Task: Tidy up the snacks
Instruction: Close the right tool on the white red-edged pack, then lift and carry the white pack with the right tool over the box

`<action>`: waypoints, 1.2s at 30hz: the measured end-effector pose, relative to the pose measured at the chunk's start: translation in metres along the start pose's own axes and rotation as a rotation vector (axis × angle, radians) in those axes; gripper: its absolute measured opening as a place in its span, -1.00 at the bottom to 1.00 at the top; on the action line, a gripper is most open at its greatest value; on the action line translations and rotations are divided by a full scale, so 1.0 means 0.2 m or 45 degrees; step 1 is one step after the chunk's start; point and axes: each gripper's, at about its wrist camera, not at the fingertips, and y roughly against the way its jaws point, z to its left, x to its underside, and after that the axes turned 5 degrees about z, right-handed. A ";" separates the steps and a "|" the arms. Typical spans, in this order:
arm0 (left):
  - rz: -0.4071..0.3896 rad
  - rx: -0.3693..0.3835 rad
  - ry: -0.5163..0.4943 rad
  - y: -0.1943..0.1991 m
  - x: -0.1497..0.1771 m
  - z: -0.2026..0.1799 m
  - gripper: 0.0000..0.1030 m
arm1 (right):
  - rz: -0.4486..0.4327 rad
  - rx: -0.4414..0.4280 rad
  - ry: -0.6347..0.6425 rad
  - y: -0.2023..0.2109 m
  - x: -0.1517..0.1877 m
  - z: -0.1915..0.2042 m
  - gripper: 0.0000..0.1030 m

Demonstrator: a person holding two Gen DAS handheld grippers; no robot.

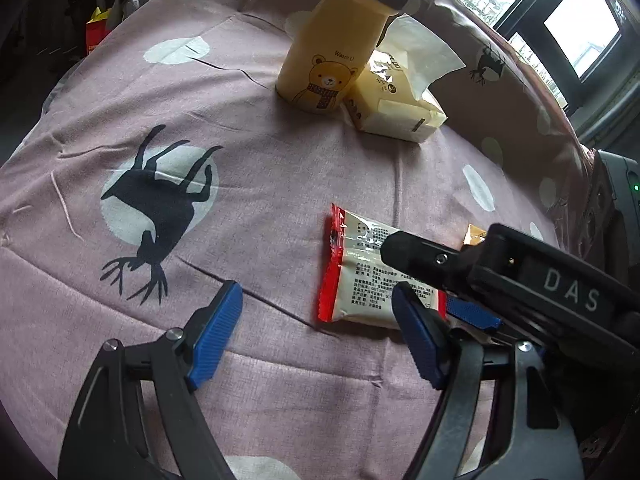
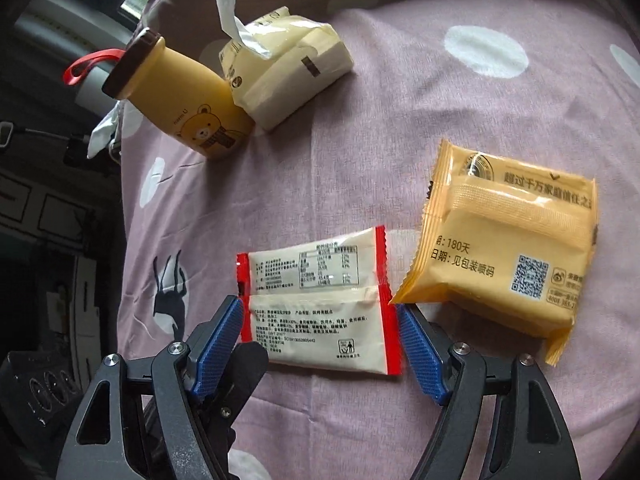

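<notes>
A cream snack packet with red ends [image 2: 316, 308] lies flat on the mauve deer-print cloth [image 2: 400, 120]. My right gripper [image 2: 320, 334] is open, its blue pads on either side of the packet's near half. An orange snack packet [image 2: 500, 248] lies just right of it. In the left wrist view the same cream packet [image 1: 360, 276] lies ahead and to the right, with the right gripper's black finger [image 1: 416, 252] over it. My left gripper [image 1: 316, 328] is open and empty above bare cloth [image 1: 260, 160], its right pad at the packet's near corner.
A yellow bear-print bottle with a dark cap [image 1: 336, 44] stands at the far side, also in the right wrist view [image 2: 188, 108]. A cream tissue pack [image 1: 396, 104] leans against it, seen too in the right wrist view [image 2: 280, 76]. The cloth's left edge [image 2: 128, 216] drops off.
</notes>
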 end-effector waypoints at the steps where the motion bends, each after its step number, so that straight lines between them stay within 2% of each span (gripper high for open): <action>1: -0.004 0.003 0.006 -0.01 0.00 0.00 0.00 | -0.002 0.006 0.013 0.00 0.00 0.01 0.53; 4: -0.004 0.042 0.034 -0.02 -0.01 0.02 -0.47 | -0.011 0.032 0.047 -0.01 0.00 0.03 0.47; 6: 0.030 0.115 0.033 -0.03 0.00 0.02 -0.59 | -0.023 0.048 0.066 -0.01 0.01 0.04 0.28; 8: 0.046 0.132 0.028 -0.03 0.01 0.00 -0.59 | -0.035 0.060 0.077 -0.01 0.02 0.04 0.18; 10: 0.045 0.102 -0.012 -0.02 0.02 -0.03 -0.59 | -0.046 0.063 0.111 0.00 0.04 0.05 0.00; 14: 0.062 0.089 -0.049 0.02 0.07 -0.09 -0.59 | -0.070 0.055 0.147 0.03 0.09 0.04 -0.06; 18: 0.016 0.055 -0.121 0.11 0.14 -0.18 -0.56 | -0.083 0.015 0.113 0.11 0.14 0.02 -0.07; 26: -0.053 0.173 -0.253 0.35 0.29 -0.35 -0.55 | -0.272 0.014 0.112 0.44 0.36 -0.02 -0.07; 30: -0.110 0.189 -0.355 0.45 0.38 -0.46 -0.55 | -0.377 -0.010 0.103 0.60 0.47 -0.06 -0.07; 36: -0.120 0.292 -0.449 0.53 0.48 -0.58 -0.54 | -0.547 0.089 0.087 0.81 0.63 -0.10 -0.07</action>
